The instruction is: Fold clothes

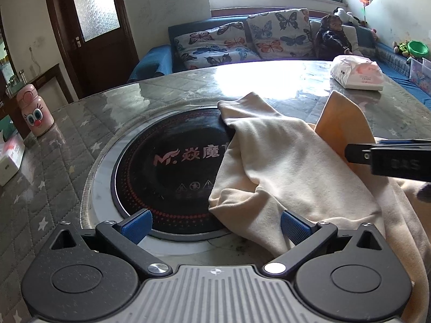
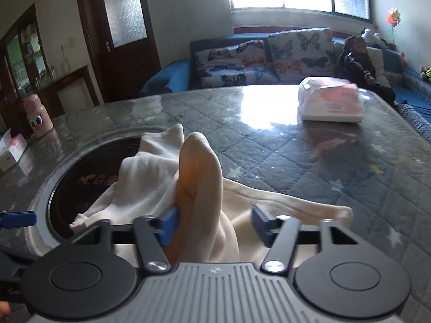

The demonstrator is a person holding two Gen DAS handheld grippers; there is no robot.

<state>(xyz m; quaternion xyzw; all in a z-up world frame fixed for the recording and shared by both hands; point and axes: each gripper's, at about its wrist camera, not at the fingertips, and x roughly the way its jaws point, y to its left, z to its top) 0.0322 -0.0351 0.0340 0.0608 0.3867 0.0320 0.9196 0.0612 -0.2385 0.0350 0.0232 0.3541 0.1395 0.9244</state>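
Note:
A cream garment (image 1: 282,167) lies crumpled on the table, partly over a round black cooktop (image 1: 167,167). My left gripper (image 1: 215,227) is open wide; the cloth's edge drapes by its right finger (image 1: 296,228), with nothing pinched. In the right wrist view a raised fold of the garment (image 2: 199,177) stands between the jaws of my right gripper (image 2: 215,224). Its left pad (image 2: 168,226) touches the fold; the right pad (image 2: 262,224) stands clear of it. The right gripper (image 1: 377,158) also shows side-on at the right edge of the left wrist view, over the cloth.
The table (image 1: 67,148) has a grey quilted star cover under glass. A tissue pack (image 2: 330,102) lies far right, a pink bottle (image 1: 35,110) and a white box (image 1: 9,158) far left. A person (image 1: 332,37) sits on the sofa behind.

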